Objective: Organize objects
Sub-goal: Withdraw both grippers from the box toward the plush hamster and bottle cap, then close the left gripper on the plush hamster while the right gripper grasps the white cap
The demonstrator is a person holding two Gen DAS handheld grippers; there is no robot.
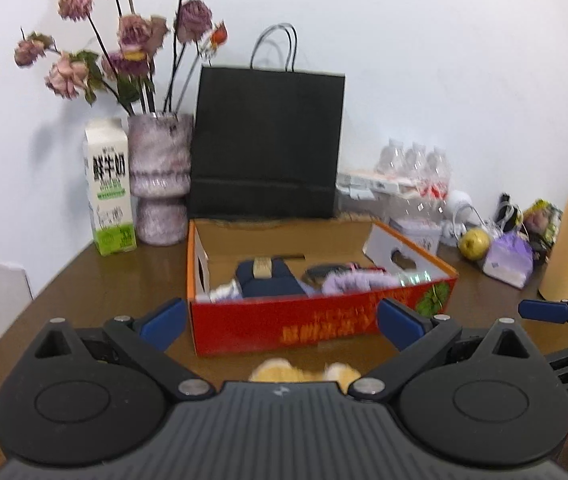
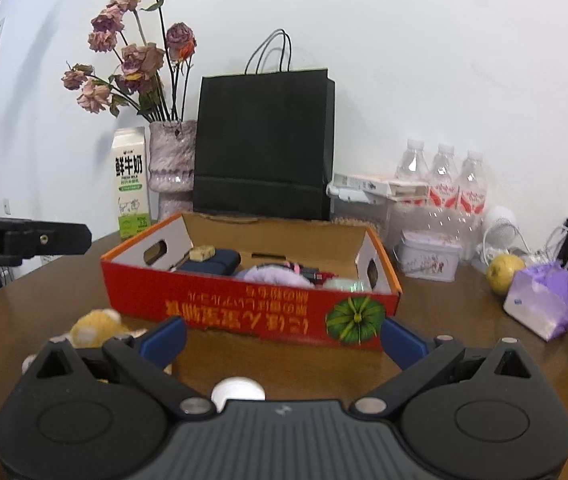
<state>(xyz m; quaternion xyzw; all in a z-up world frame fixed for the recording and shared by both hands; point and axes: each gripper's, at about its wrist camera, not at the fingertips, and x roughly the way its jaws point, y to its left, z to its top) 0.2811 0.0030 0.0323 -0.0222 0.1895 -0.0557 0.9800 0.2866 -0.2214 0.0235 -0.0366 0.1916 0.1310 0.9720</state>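
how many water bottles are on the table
3, standing in a row against the wall right of the black paper bag: left bottle, middle bottle, right bottle. Clutter in front hides their bases, so more could sit behind.

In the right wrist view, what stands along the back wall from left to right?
Milk carton → vase of dried flowers → black paper bag → three water bottles.

The right gripper [image 2: 281,336], fingers [image 2: 163,338] spread, faces the red box [image 2: 243,300].
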